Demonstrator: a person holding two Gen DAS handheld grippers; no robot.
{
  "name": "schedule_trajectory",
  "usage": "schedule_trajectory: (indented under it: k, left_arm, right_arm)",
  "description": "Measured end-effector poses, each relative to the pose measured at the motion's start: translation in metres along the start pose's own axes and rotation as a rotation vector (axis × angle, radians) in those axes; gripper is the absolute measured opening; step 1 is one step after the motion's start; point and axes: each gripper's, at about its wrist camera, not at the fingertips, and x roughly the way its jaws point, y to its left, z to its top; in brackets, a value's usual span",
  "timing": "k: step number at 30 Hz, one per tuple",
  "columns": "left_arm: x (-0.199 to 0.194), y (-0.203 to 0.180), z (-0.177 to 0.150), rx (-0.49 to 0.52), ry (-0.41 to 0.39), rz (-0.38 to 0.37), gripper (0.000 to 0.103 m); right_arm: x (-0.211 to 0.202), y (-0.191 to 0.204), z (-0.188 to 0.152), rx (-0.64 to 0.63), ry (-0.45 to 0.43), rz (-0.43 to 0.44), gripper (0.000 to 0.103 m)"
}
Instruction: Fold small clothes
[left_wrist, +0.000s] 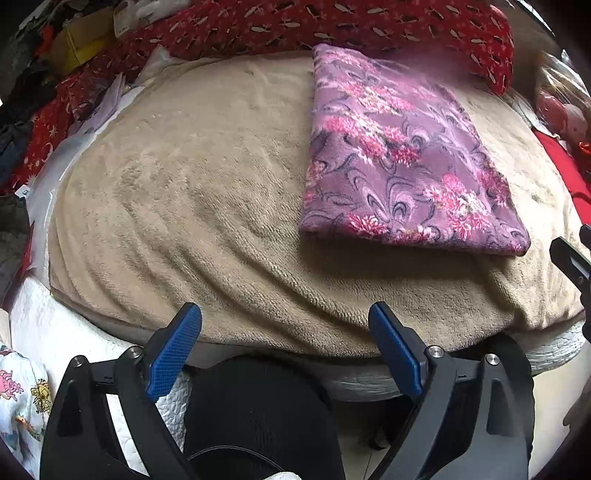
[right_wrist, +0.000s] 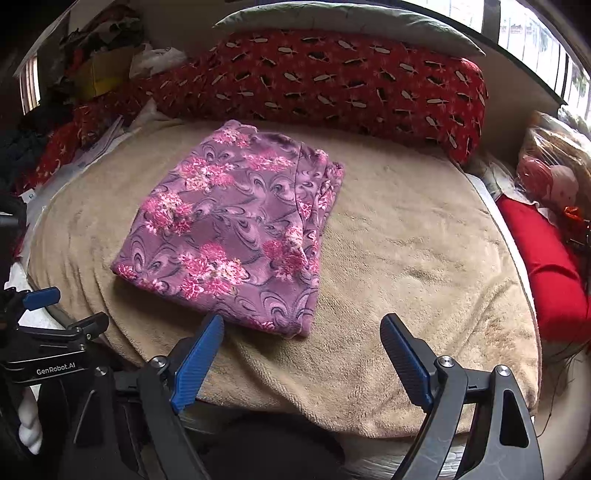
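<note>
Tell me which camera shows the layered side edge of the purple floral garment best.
The right wrist view: the purple floral garment sits near centre, and its stacked layers show along its right side. The left wrist view shows the garment off to the right, as a flat top with a rounded near fold.

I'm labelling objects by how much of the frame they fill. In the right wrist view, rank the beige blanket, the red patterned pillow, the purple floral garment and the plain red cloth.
1. beige blanket
2. red patterned pillow
3. purple floral garment, close to the pillow; fisheye distortion makes that order unsure
4. plain red cloth
</note>
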Motion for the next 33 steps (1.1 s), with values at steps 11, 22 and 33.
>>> schedule_trajectory:
  k: [11,22,33]
  left_arm:
    - [-0.005,0.000,0.003,-0.006,-0.012,-0.036,0.093]
    - [-0.014,-0.008,0.000,0.023,-0.024,-0.069,0.093]
    - [-0.024,-0.016,-0.002,0.047,-0.043,-0.108,0.093]
  right_arm:
    - [-0.001,-0.006,-0.002,0.022,0.003,0.011,0.088]
    - [-0.001,-0.007,-0.002,0.025,0.007,0.016,0.088]
    - [-0.002,-0.008,-0.002,0.029,0.003,0.018,0.088]
